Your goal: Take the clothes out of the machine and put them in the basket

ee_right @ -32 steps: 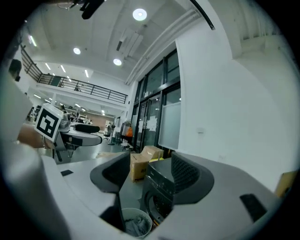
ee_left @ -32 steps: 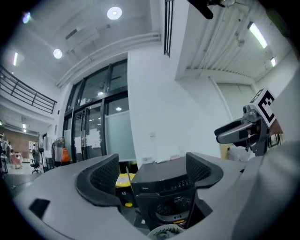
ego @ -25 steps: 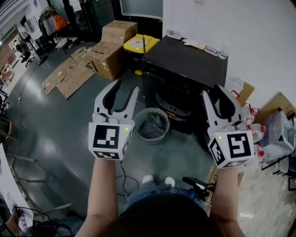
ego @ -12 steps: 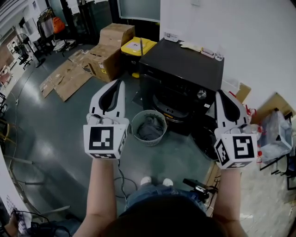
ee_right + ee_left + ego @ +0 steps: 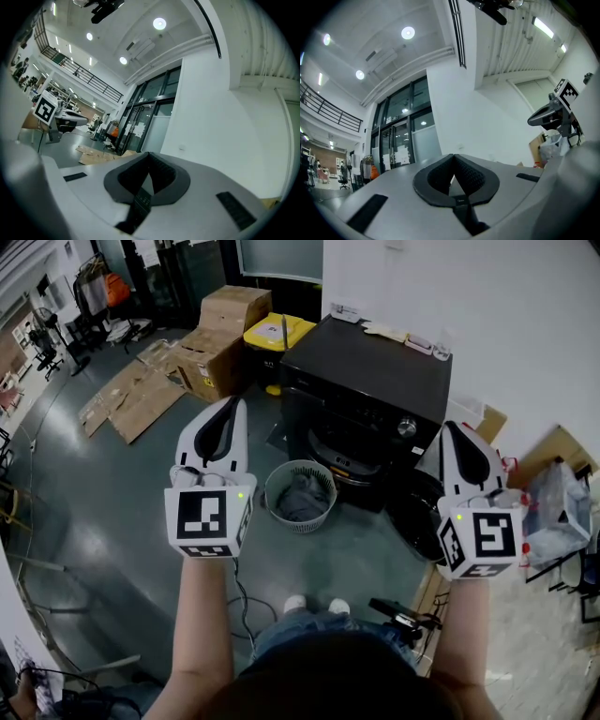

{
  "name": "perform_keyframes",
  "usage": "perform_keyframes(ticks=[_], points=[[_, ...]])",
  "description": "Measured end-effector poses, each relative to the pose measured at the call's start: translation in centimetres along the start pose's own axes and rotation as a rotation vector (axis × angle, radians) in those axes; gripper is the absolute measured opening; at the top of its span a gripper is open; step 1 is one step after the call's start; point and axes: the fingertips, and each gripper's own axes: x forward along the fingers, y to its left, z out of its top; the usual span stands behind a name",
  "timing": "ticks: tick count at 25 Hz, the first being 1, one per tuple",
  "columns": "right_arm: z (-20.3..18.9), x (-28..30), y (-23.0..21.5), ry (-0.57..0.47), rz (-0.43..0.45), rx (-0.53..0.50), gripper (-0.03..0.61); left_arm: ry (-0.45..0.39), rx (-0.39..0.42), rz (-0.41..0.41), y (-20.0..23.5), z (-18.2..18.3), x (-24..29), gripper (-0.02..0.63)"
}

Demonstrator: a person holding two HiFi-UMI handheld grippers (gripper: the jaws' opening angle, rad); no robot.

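**Both grippers raised and empty, machine open, basket part-filled**

Step in hand (judged): reach into the drum for the next garment. Neither gripper is at the machine yet.

- Black front-loading washing machine (image 5: 375,371) stands against the white wall. Its drum opening (image 5: 349,448) faces the person, and the dark round shape low on its right looks like its door (image 5: 419,518) hanging open.
- Left gripper (image 5: 236,407) and right gripper (image 5: 454,430) are both held up at about chest level, pointing outward and well apart.
- In each gripper view the dark padded fingers (image 5: 471,177) (image 5: 164,176) are clenched tip to tip, with only the room beyond them. Nothing is held.
- To do it well: release the fingers before going in. Crouch so that the gripper enters the drum level. Pinch a thick fold rather than an edge, and draw the cloth clear of the door rim before swinging across to the basket. Keep the other gripper off the door.

Containers, largest first:

- Drum: the interior is dark. Cannot tell whether clothes remain.
- Yellow-lidded bin (image 5: 279,332), behind the machine's left side: lid down, contents not visible.
- Pale round perforated plastic basket (image 5: 274,486): on the grey floor just in front of the machine, left of the door. Grey crumpled clothes (image 5: 302,498) lie in it, below the rim, with room left.
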Motion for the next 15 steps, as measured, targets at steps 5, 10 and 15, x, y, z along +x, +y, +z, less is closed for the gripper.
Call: perform_keyframes(ticks=[5, 10, 15], points=[[0.18, -0.28, 0.03, 0.002, -0.011, -0.006, 0.0, 0.005, 0.025, 0.005, 0.07, 0.22, -0.21, 0.003], [0.19, -0.49, 0.05, 0.003, -0.022, -0.012, 0.0, 0.01, 0.037, 0.013, 0.4, 0.12, -0.4, 0.003], [0.35, -0.6, -0.13, -0.007, -0.031, -0.016, 0.0, 0.006, 0.034, 0.027, 0.94, 0.0, -0.45, 0.003]])
